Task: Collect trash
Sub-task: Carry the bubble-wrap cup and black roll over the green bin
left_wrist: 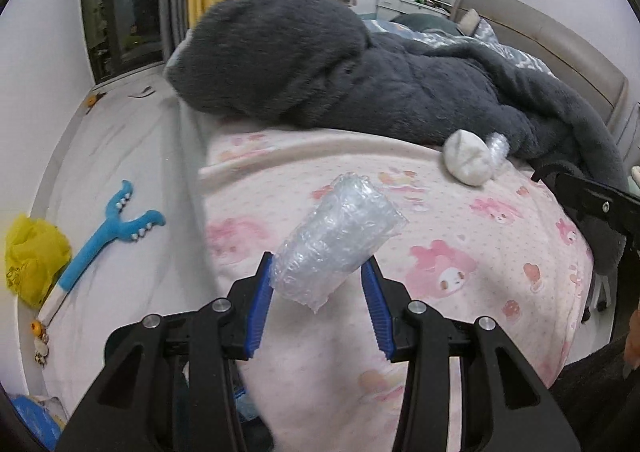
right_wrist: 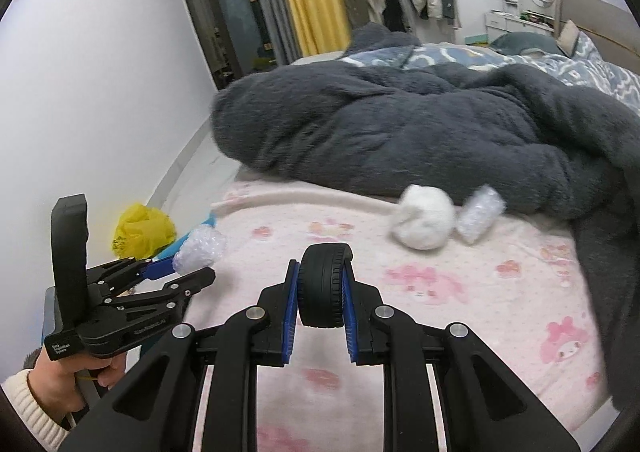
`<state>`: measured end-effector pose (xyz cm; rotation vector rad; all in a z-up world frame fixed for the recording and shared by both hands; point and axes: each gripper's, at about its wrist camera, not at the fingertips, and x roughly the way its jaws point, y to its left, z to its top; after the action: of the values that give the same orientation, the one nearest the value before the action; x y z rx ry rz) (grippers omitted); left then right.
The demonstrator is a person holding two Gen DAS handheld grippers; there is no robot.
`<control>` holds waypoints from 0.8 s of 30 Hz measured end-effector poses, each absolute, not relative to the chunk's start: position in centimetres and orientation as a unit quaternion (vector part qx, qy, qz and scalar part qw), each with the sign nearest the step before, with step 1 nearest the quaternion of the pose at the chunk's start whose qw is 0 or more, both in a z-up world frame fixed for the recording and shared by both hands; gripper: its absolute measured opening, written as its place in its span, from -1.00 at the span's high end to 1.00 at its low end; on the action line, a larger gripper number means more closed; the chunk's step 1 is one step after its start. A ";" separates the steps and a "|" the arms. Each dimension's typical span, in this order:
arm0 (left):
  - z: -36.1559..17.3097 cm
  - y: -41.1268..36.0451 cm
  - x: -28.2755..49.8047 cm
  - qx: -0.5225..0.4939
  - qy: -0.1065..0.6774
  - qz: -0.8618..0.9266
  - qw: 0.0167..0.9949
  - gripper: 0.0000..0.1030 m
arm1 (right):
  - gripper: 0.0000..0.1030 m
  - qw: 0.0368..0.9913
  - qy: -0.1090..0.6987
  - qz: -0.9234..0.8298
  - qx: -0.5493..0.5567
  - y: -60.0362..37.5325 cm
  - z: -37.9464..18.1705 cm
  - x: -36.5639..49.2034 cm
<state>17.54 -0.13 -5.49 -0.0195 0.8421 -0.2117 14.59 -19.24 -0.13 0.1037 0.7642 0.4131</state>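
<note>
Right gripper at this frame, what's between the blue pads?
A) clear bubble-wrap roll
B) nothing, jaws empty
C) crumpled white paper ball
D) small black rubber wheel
D. In the right wrist view the right gripper is clamped on a small black rubber wheel, its blue pads pressed against both sides; the clear bubble-wrap roll is in the left gripper instead.
</note>
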 end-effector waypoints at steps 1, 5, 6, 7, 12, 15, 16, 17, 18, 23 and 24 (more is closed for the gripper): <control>-5.4 0.3 17.3 -0.010 0.407 -0.098 0.908 0.09 | 0.61 0.904 0.371 0.205 0.051 -18.6 -0.1 14.5; -5.1 2.9 16.6 -0.026 0.405 -0.076 0.911 0.09 | 0.61 0.900 0.373 0.218 0.053 -16.6 -0.2 14.0; -5.1 3.6 16.5 -0.029 0.406 -0.070 0.911 0.09 | 0.61 0.900 0.373 0.221 0.053 -16.1 -0.1 14.0; -5.1 4.2 16.4 -0.031 0.406 -0.064 0.911 0.09 | 0.61 0.899 0.373 0.224 0.052 -15.7 -0.1 13.9; -5.7 7.5 16.0 -0.055 0.420 -0.037 0.905 0.09 | 0.61 0.895 0.372 0.243 0.049 -13.0 0.0 13.7; -6.1 9.3 15.7 -0.068 0.425 -0.025 0.902 0.09 | 0.61 0.891 0.375 0.253 0.044 -11.3 -0.2 13.9; -6.2 9.7 15.6 -0.069 0.425 -0.023 0.902 0.09 | 0.61 0.890 0.375 0.256 0.042 -10.8 -0.2 13.9; -6.3 10.1 15.6 -0.070 0.426 -0.021 0.902 0.09 | 0.61 0.889 0.375 0.259 0.038 -10.2 -0.3 13.9; -6.6 10.5 15.5 -0.071 0.427 -0.018 0.901 0.09 | 0.61 0.888 0.375 0.263 0.035 -9.8 -0.4 13.9; -8.2 12.8 15.3 -0.081 0.445 0.000 0.892 0.09 | 0.61 0.881 0.381 0.277 0.028 -7.4 -1.0 14.1; -8.6 13.2 15.3 -0.081 0.450 0.002 0.890 0.09 | 0.61 0.880 0.382 0.280 0.027 -7.0 -1.1 14.1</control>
<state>15.31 13.17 -8.57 -0.1685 0.9337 0.0044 14.12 -6.98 -1.05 0.0562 0.7962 0.5829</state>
